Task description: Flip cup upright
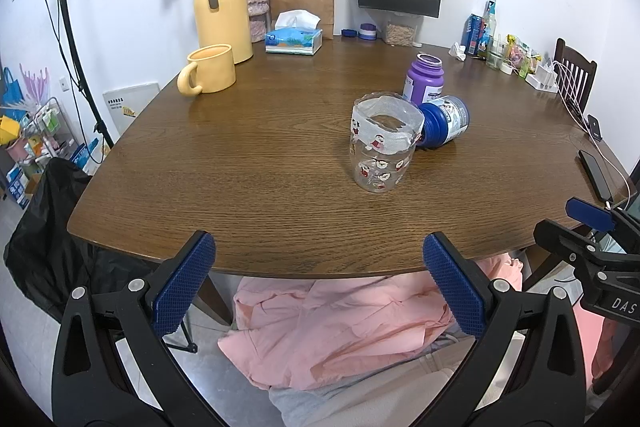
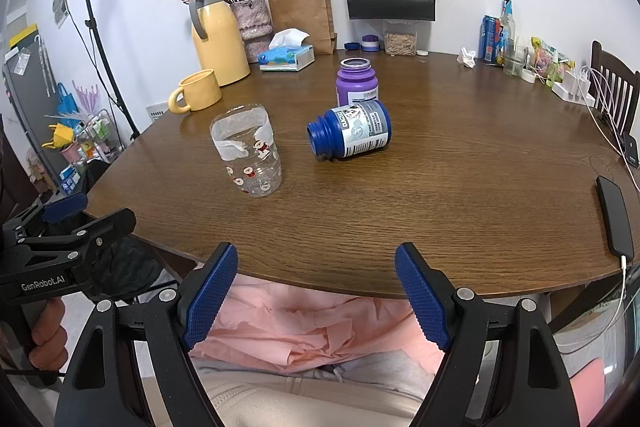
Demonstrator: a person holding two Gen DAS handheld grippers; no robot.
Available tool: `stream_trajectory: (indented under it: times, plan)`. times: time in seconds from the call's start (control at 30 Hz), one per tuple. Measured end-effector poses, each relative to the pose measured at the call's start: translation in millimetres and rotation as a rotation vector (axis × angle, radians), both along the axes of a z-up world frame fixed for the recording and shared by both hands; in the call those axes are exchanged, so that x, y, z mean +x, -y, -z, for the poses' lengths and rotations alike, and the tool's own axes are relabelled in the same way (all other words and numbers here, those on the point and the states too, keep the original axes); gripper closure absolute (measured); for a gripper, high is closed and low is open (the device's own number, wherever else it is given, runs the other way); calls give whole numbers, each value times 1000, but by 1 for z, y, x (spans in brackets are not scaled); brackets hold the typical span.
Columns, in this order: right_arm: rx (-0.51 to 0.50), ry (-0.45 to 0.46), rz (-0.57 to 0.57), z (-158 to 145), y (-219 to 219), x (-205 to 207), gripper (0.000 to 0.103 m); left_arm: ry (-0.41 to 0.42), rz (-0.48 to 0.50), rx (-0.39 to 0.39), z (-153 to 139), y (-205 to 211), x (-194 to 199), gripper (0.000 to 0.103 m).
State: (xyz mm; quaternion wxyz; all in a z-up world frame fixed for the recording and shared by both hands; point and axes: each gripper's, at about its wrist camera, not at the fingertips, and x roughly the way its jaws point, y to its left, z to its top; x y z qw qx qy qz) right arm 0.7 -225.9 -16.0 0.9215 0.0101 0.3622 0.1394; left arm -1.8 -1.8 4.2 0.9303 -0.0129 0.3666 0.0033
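Noted clear cup [image 1: 382, 147] printed with small red-and-white figures, white band at rim. Recorded blue bottle [image 2: 352, 131] with white-and-grey label; purple bottle [image 2: 356, 83], pale label. Found yellow mug [image 1: 210, 70] and yellow flask [image 1: 222, 3] with grey handle toward table's [image 1: 260, 155] far left corner; dark brown woodgrain throughout. Observed blue textured pads [image 2: 210, 301] on black frames.

Blue bottle [image 2: 352, 131] toppled — purple bottle [image 2: 357, 83] upright.
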Motion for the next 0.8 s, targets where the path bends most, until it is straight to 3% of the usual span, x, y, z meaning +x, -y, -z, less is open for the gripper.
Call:
stream_trajectory:
  times: [0.8]
  plan:
    - [-2, -1, 0, 2, 0, 0, 18, -4, 3, -2, 2, 2, 0, 0]
